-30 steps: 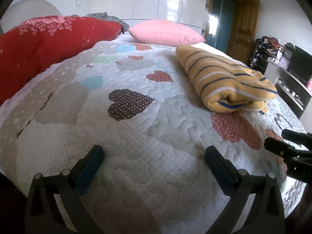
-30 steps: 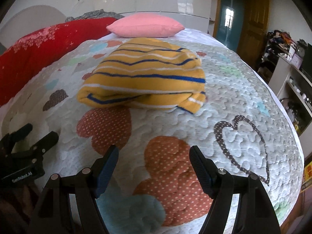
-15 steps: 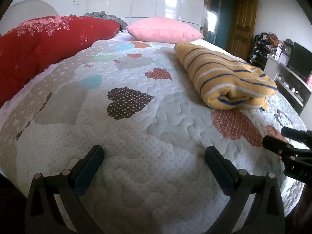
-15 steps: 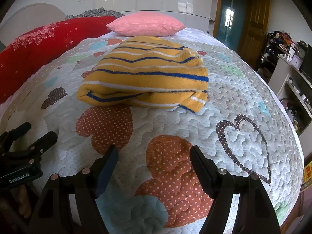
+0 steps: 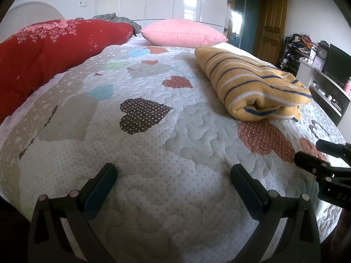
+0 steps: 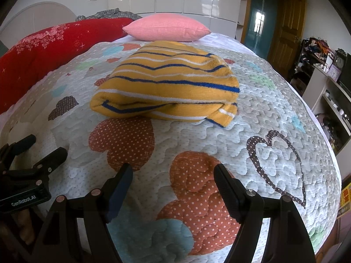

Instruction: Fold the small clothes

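- Since the striped yellow garment (image 6: 166, 83) looks soft, thick and light, it should slump; its near rolled edge seems the best hold.
- It lies folded mid-bed on the quilt (image 6: 274, 118), near the pink pillow (image 6: 166, 27).
- Left hand-held gripper (image 5: 173, 179) and right hand-held gripper (image 6: 173, 175) hover wide apart, empty.

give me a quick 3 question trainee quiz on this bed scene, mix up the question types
1. True or false: the yellow striped garment lies folded on the quilt.
2. Which gripper holds cloth? A) left gripper B) right gripper C) neither
3. Fill in: the cushion beyond the garment, the ____ pillow, is near the head of the bed.

Key: 1 true. 2 C, both sets of fingers stand apart with only quilt between them. 3 pink.
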